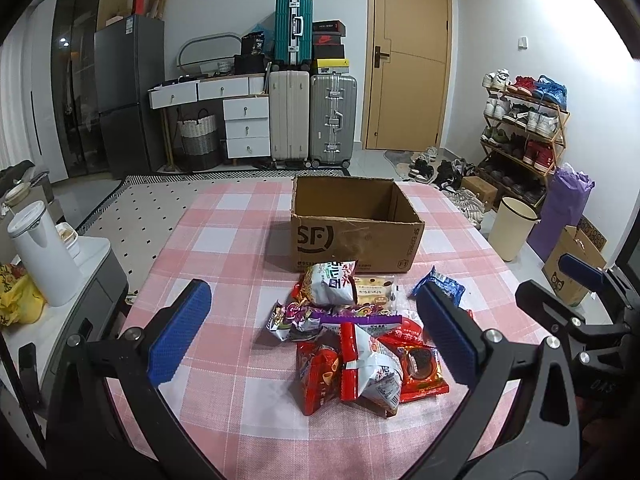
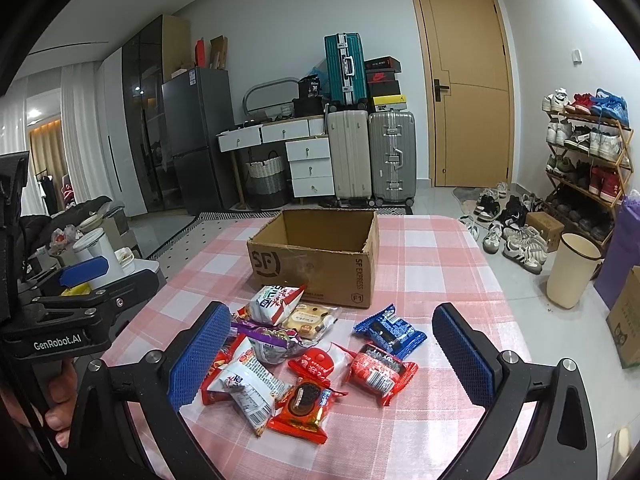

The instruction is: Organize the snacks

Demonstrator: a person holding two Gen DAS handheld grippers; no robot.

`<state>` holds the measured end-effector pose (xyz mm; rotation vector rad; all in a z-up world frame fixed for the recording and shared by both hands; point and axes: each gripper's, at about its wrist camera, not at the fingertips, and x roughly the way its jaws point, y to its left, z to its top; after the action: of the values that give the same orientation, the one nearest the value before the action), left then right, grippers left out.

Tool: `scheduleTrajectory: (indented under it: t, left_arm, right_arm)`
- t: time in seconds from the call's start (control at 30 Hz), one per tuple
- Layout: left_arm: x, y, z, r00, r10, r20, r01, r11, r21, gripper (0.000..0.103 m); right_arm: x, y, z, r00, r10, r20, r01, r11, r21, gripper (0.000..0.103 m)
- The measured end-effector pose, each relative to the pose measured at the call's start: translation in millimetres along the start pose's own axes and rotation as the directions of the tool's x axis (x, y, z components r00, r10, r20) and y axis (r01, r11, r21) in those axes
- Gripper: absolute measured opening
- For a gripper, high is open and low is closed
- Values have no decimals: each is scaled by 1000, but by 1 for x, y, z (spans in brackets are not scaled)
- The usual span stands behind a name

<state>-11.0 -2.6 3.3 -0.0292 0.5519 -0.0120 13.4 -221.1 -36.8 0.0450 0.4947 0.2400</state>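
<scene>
A pile of snack packets (image 1: 352, 336) lies on the pink checked tablecloth (image 1: 224, 240), in front of an open, empty cardboard box (image 1: 356, 220) marked SF. The pile holds red, white, purple and blue packets; a blue one (image 2: 390, 330) lies at the right, a red chocolate-biscuit one (image 2: 306, 408) nearest. The box also shows in the right wrist view (image 2: 316, 256). My left gripper (image 1: 316, 336) is open and empty, above the near side of the pile. My right gripper (image 2: 332, 360) is open and empty, over the pile too. The right gripper shows at the left view's right edge.
A white kettle (image 1: 40, 252) stands on a side unit left of the table. A cream bin (image 2: 572, 272), cardboard boxes and a shoe rack (image 2: 588, 152) stand on the floor to the right. Suitcases (image 1: 312, 116) and drawers line the far wall.
</scene>
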Motion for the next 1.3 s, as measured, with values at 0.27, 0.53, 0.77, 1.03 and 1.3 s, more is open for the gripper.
scheduleTrajectory:
  t: [0.27,0.53,0.77,1.03,1.3]
  left_arm:
    - [3,1,-5,1000,-4,-7,4,1000,-2,102]
    - [10,2,-12,999,-26,-33,25,1000,-10,102]
    - [15,2,-14,999,-25,-45,25,1000,-8,102]
    - [20,3,-14,998,-21,-60,21,1000,-4,102]
    - [32,7,-15,996,-17,-83,16,1000,-10,102]
  right_arm:
    - [-1,1,1,1000,3,-1,-3,1000,2,103]
    - [4,-1,-3,1000,1,-4,-1,1000,4,103]
    - [5,0,-5,1000,-8,-3,8,1000,-3,103]
    - [6,-1,-5,1000,-9,-5,9,1000,-7,103]
    - [13,-18,-12,1000,-10,-12,10,1000,20,103]
